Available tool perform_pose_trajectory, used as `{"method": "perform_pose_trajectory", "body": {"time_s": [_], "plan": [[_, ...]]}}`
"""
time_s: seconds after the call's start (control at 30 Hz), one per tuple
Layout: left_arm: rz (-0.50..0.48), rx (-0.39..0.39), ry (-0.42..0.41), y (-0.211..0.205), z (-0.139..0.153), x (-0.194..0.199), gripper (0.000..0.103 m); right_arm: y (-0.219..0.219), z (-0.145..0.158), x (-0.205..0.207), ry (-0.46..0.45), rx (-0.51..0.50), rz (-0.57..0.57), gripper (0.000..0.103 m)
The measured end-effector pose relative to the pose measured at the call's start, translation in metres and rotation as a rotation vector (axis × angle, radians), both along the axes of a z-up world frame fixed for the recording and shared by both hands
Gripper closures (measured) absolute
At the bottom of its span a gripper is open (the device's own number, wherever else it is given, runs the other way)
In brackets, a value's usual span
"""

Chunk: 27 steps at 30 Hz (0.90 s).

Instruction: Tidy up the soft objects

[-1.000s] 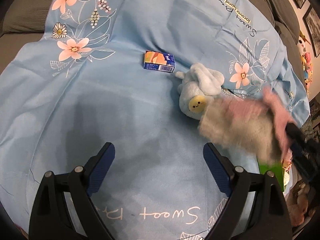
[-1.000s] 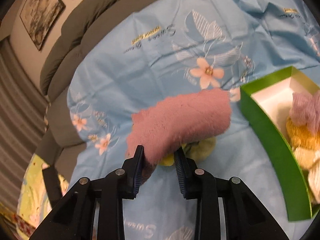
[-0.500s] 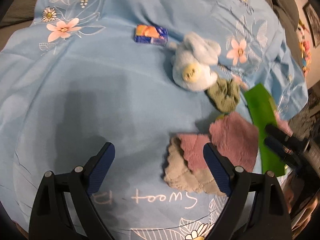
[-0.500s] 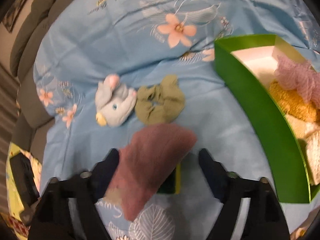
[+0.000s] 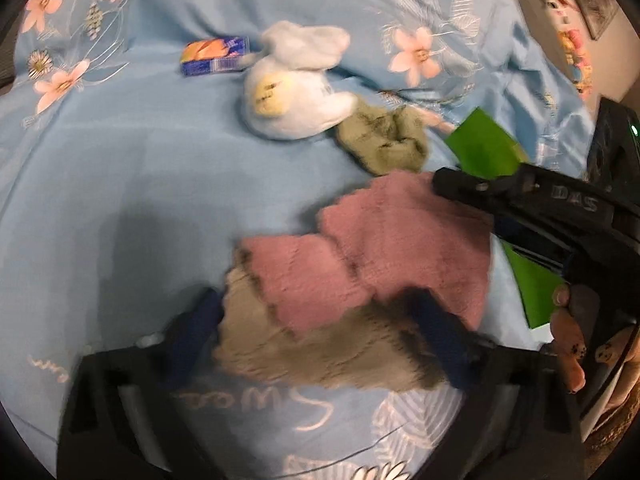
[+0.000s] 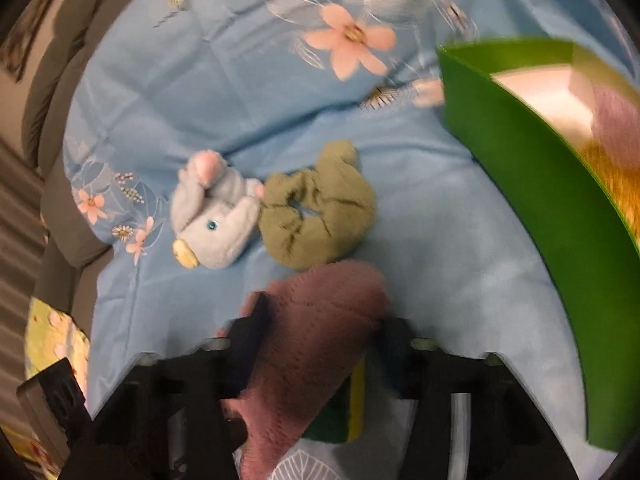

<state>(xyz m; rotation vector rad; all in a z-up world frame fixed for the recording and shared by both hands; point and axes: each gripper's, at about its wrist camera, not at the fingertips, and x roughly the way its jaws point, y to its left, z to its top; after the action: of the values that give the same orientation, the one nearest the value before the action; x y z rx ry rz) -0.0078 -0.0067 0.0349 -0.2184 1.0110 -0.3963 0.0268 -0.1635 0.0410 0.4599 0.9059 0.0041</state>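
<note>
The likeliest slip, as I judge it, is the fuzzy pink-and-grey folded cloth [image 5: 360, 280] bunching or dragging across the pale blue flowered sheet [image 5: 120, 200], since both claws work it at once from opposite ends. The left gripper [image 5: 320, 320], jaws half apart and just been closing, straddles the cloth's grey end, though blur hides whether the pads press. The right gripper [image 6: 320, 332] has likewise been closing around the pink end (grip uncertain), beside the green open cardboard box [image 6: 540, 184].

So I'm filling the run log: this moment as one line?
left gripper: closing around pink-grey cloth | right gripper: closing around it too | scrunchie, plush: on sheet | box: part-filled
</note>
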Motion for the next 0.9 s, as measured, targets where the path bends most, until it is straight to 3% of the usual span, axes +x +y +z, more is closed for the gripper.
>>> {"method": "perform_pose_trajectory", "body": {"time_s": [0.03,0.13,0.3,0.6,0.77,0.9], "plan": [[-0.026,-0.015,-0.027,-0.004,0.001,-0.001,0.066,0.002,0.002,0.000,-0.011,-0.016,0.003,0.072],[-0.059,-0.034,-0.054,-0.009,0.005,-0.001,0.091,0.005,0.006,-0.003,-0.045,-0.034,0.007,0.084],[-0.034,-0.124,-0.052,-0.004,0.015,0.002,0.095,0.001,0.020,-0.006,-0.102,0.046,0.040,0.091],[-0.065,-0.177,-0.213,-0.016,0.076,-0.014,0.095,-0.007,0.059,-0.028,-0.246,0.101,0.054,0.091],[-0.083,-0.235,-0.125,-0.032,0.079,-0.010,0.095,-0.027,0.081,-0.042,-0.326,0.145,0.031,0.092],[-0.137,-0.220,-0.129,-0.059,0.092,-0.016,0.094,-0.044,0.103,-0.055,-0.404,0.163,0.004,0.092]]}}
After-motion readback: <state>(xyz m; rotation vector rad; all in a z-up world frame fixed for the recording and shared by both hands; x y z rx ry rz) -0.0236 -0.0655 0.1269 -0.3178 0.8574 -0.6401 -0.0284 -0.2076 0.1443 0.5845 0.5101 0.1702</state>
